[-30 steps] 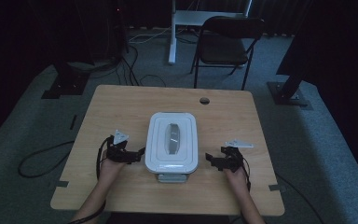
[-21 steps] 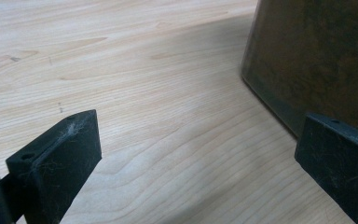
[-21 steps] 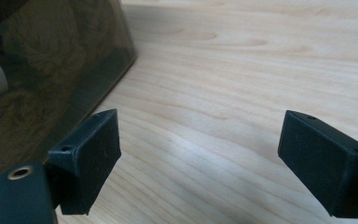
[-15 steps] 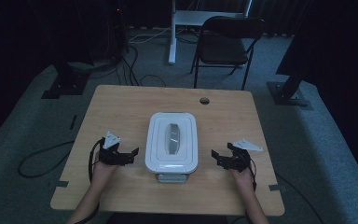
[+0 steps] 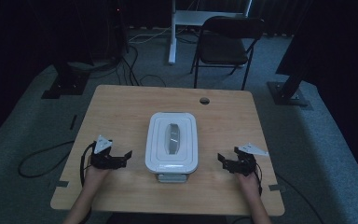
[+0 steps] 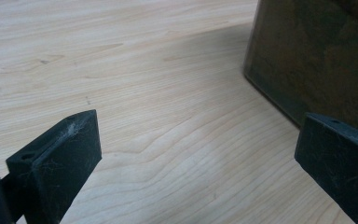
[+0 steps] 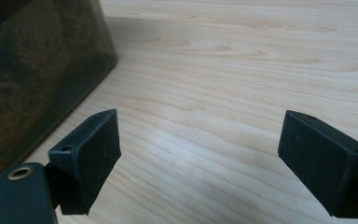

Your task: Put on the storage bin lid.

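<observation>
From the high view, we see the white lidded container [image 5: 172, 145] standing in the middle of the wooden table [image 5: 121, 107], a little toward the person's side. Its long axis runs away from the person, from the near edge toward the far edge of the table. The left gripper [image 5: 121, 159] rests on the table to the left of the container, and the right gripper [image 5: 224, 162] to the right of it. Both point inward, toward the long side walls of the container. The left one seems to us a bit nearer to its wall than the right one, but neither touches it. A black chair [image 5: 226, 39] stands beyond the table.

In the left gripper view, the two black jaws stand wide apart with nothing between them, only bare wood. The dark translucent wall of the container [image 6: 317, 56] lies ahead and to the right of the jaws, close but apart from them.

In the right gripper view, the jaws are also spread wide and hold nothing. Here the wall of the container [image 7: 32, 79] lies ahead and to the left, near the left jaw.

We judge that the coming move depends on this: the container lies between the two grippers, so each must travel inward to meet its own long side.
</observation>
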Tool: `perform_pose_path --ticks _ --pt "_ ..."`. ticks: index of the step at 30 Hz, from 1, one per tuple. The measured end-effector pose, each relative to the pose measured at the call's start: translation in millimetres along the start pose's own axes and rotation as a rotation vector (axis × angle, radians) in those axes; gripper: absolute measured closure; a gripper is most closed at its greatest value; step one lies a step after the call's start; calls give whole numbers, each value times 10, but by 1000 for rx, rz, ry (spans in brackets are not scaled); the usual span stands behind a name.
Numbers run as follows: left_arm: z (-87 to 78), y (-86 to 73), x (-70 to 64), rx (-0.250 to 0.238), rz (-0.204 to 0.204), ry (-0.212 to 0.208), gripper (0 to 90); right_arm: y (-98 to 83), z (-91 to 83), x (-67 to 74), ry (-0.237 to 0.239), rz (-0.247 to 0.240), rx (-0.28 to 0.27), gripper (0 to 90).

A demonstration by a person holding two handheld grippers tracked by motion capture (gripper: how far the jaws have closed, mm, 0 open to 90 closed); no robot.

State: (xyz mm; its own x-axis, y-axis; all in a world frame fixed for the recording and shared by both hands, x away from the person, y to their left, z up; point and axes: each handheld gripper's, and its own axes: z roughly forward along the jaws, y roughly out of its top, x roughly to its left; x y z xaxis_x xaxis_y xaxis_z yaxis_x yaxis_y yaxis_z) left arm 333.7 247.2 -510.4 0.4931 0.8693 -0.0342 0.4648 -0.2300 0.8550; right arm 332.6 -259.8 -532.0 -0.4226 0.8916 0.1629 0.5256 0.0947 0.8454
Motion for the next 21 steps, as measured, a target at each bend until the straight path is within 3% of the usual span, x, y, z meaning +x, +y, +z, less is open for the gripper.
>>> perform_pose_path --ticks 6,12,13,21 --pt "-84 -76 76 -3 -33 31 10 -65 -60 -37 -81 -16 5 118" --pt "-143 -155 135 5 -60 64 10 -98 -124 -83 -101 -10 10 118" --pt "-169 -191 154 9 -65 72 10 -115 -151 -90 -130 -12 17 118" --pt "-284 -330 242 18 -95 110 10 -182 -268 -156 -168 13 23 118"
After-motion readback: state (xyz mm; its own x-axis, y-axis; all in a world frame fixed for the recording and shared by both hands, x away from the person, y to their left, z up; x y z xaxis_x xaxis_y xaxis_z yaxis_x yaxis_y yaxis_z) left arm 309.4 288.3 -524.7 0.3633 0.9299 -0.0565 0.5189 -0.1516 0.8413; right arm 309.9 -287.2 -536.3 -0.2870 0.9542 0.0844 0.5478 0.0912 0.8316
